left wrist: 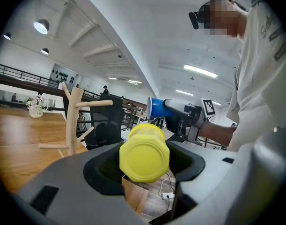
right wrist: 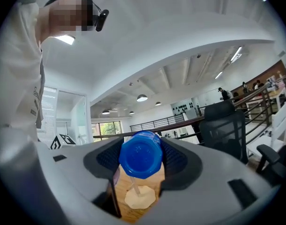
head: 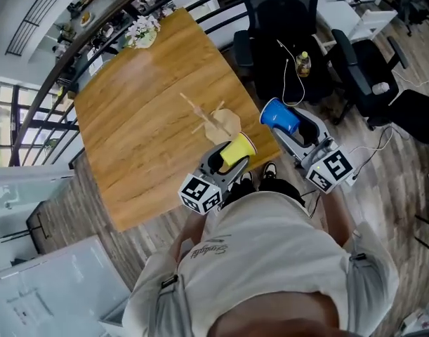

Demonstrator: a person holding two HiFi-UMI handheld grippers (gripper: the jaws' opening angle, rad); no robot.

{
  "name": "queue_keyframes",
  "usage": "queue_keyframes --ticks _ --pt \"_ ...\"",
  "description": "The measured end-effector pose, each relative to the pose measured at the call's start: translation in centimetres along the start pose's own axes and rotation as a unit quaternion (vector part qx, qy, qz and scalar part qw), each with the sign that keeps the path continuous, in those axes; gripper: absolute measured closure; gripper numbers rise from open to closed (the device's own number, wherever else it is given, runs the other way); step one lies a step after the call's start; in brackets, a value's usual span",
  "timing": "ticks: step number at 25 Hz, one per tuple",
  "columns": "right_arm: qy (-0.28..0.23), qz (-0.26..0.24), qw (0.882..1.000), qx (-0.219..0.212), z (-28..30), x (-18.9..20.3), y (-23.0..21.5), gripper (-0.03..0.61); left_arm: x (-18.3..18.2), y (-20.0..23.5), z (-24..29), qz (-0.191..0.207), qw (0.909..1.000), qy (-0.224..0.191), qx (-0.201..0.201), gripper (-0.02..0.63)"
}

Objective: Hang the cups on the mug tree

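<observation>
A bare wooden mug tree [head: 208,118] stands near the front right corner of the wooden table [head: 140,118]; no cup hangs on it. My left gripper [head: 232,159] is shut on a yellow cup [head: 239,149], held just in front of the tree's base. In the left gripper view the yellow cup [left wrist: 144,154] sits between the jaws, bottom toward the camera, with the tree [left wrist: 73,121] to the left. My right gripper [head: 293,128] is shut on a blue cup [head: 279,116], off the table's right edge. In the right gripper view the blue cup [right wrist: 140,154] hangs above the tree's base [right wrist: 139,197].
A pot of flowers [head: 142,32] stands at the table's far corner. Black office chairs [head: 284,41] stand past the right edge, one with a small bottle [head: 303,63] and a cable on it. A railing runs behind the table. A whiteboard [head: 53,286] lies at the lower left.
</observation>
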State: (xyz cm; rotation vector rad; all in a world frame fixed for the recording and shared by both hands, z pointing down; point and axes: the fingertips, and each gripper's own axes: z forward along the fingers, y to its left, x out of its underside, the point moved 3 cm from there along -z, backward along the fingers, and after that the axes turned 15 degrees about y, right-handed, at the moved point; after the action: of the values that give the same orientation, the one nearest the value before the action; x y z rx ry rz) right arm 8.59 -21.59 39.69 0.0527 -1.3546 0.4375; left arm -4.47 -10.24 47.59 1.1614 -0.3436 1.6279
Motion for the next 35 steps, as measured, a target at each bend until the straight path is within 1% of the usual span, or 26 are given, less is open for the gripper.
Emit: queue_keyframes --ticks 4,9,18,21,27,32,35 --pt "0.005 -0.004 1.0 -0.025 0.9 -0.1 -0.7 0.341 0.3 0.1 -0.3 -0.005 0.9996 0.003 -0.027 0.344" --pt "0.01 -0.014 0.999 -0.038 2.4 -0.5 -0.6 0.341 1.3 1.1 -0.8 -0.012 0.9993 0.002 -0.036 0.344" --pt "0.018 -0.035 0.998 -0.04 4.1 -1.7 3.2 0.341 2.7 2.7 -4.1 -0.014 0.9989 -0.009 -0.044 0.344" --pt "0.023 -0.043 0.998 -0.04 4.4 -2.0 4.5 0.341 2.4 3.3 -5.1 -0.005 0.9988 -0.015 -0.046 0.344" --pt "0.048 -0.053 0.996 -0.056 5.4 -0.8 6.6 0.341 2.6 4.7 -6.4 0.001 0.998 -0.023 -0.059 0.344" --pt "0.069 -0.066 0.993 -0.075 6.5 0.1 8.6 0.341 3.2 5.5 -7.8 -0.013 0.9964 -0.03 -0.078 0.344" --pt "0.076 -0.087 0.991 -0.069 7.7 0.3 9.2 0.341 3.2 6.0 -8.4 -0.016 0.9956 -0.03 -0.087 0.344"
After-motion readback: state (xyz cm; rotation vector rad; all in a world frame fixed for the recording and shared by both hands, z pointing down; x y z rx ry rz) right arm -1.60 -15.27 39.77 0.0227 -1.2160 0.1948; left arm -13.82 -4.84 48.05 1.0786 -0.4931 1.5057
